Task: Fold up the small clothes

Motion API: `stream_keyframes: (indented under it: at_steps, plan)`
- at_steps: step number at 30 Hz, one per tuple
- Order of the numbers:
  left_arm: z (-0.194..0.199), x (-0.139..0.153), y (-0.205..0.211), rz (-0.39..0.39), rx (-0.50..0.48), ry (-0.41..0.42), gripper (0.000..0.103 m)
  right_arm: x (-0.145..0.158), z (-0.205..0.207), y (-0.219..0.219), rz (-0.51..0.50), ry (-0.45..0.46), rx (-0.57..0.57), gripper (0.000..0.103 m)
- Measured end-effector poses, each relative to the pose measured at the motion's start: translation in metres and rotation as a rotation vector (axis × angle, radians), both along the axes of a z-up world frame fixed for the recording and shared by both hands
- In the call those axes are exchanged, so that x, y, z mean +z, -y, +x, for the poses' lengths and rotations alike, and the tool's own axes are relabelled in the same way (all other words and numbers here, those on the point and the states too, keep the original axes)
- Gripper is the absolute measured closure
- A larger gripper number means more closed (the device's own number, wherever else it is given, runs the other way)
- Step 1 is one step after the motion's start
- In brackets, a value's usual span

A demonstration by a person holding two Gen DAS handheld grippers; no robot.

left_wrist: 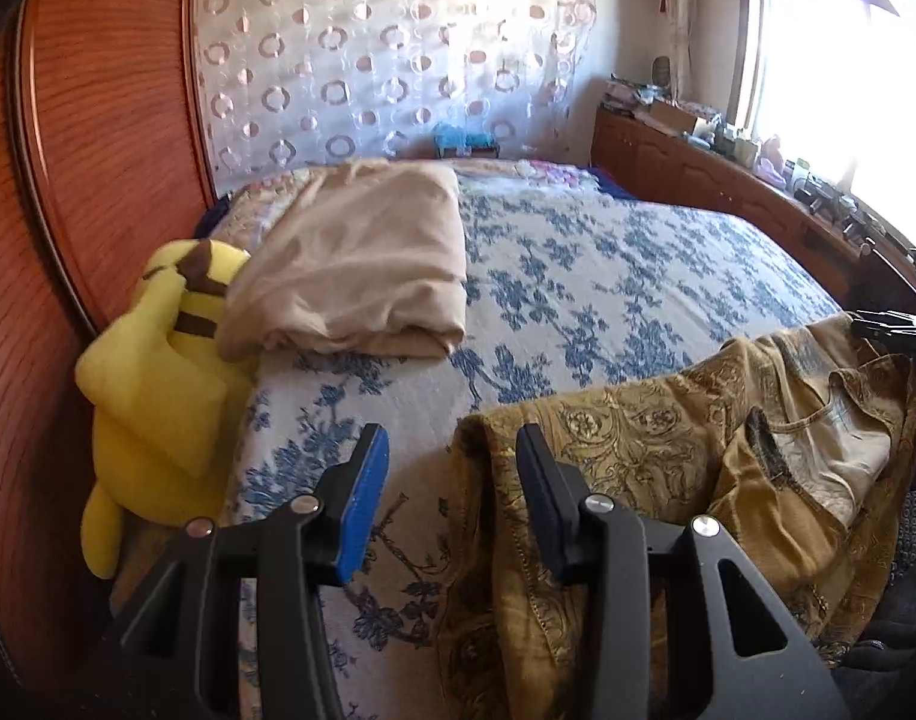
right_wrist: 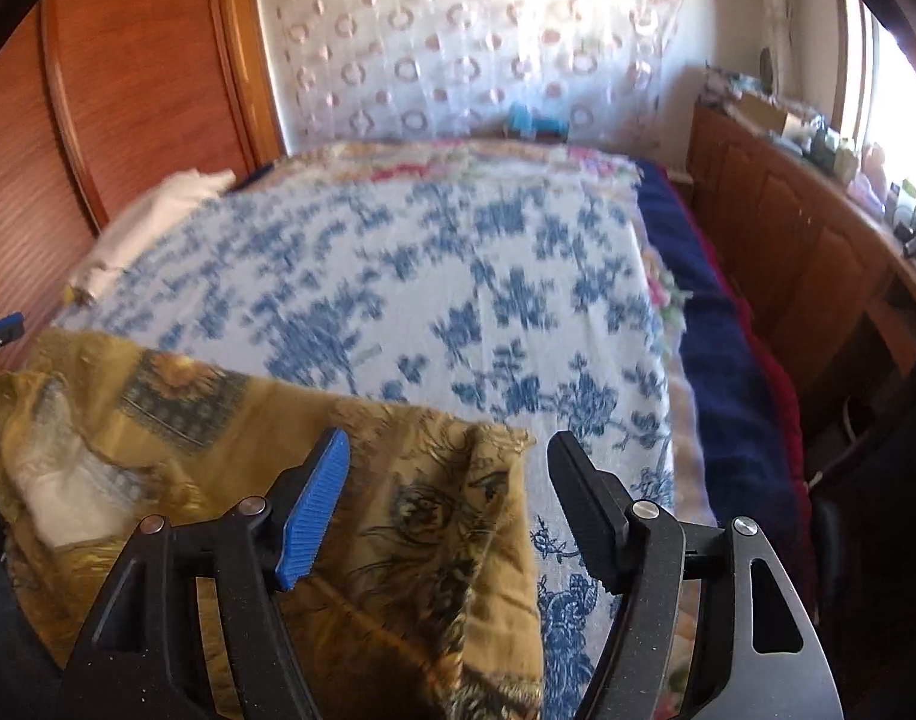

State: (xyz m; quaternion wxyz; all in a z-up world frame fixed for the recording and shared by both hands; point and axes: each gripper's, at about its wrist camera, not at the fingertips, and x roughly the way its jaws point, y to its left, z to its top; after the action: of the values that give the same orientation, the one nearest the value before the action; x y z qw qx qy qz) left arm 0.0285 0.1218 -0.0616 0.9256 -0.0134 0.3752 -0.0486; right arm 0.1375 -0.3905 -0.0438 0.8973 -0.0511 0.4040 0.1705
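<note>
A gold patterned garment (left_wrist: 685,450) lies crumpled on the near edge of the bed, pale lining showing. My left gripper (left_wrist: 452,468) is open; the garment's left edge lies between and under its fingers, not pinched. In the right wrist view the same garment (right_wrist: 410,516) lies with its right corner between the open fingers of my right gripper (right_wrist: 446,480), also not pinched. The right view is blurred.
The bed (left_wrist: 607,276) has a blue-flowered white cover. A folded beige blanket (left_wrist: 362,264) and a yellow plush toy (left_wrist: 158,384) lie by the wooden headboard (left_wrist: 68,180). A wooden cabinet (right_wrist: 817,252) with clutter runs along the bed's right side under the window.
</note>
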Motion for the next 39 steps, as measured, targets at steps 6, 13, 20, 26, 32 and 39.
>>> stream_keyframes:
  at_steps: [6,13,20,26,32,39]
  plan:
    - [0.016,-0.011,0.003,-0.063,-0.029,-0.059,0.06,-0.015,0.006,-0.003,-0.019,-0.074,0.004,0.032]
    - [0.019,-0.016,0.01,-0.051,-0.022,-0.074,0.06,-0.016,0.005,-0.006,-0.019,-0.08,0.009,0.032]
    - [0.021,-0.024,0.007,-0.089,-0.042,-0.094,0.06,-0.017,0.001,-0.012,-0.03,-0.077,0.034,0.037]
    - [0.018,-0.026,0.008,-0.156,-0.11,-0.103,0.081,-0.017,-0.007,-0.019,-0.021,-0.075,0.09,0.058]
    - [0.004,-0.01,0.014,-0.147,-0.109,-0.034,0.101,-0.013,-0.018,-0.026,0.028,-0.085,0.141,0.095]
    - [-0.043,0.073,0.019,-0.194,-0.146,0.205,0.102,0.06,-0.063,-0.016,0.146,0.166,0.112,0.096]
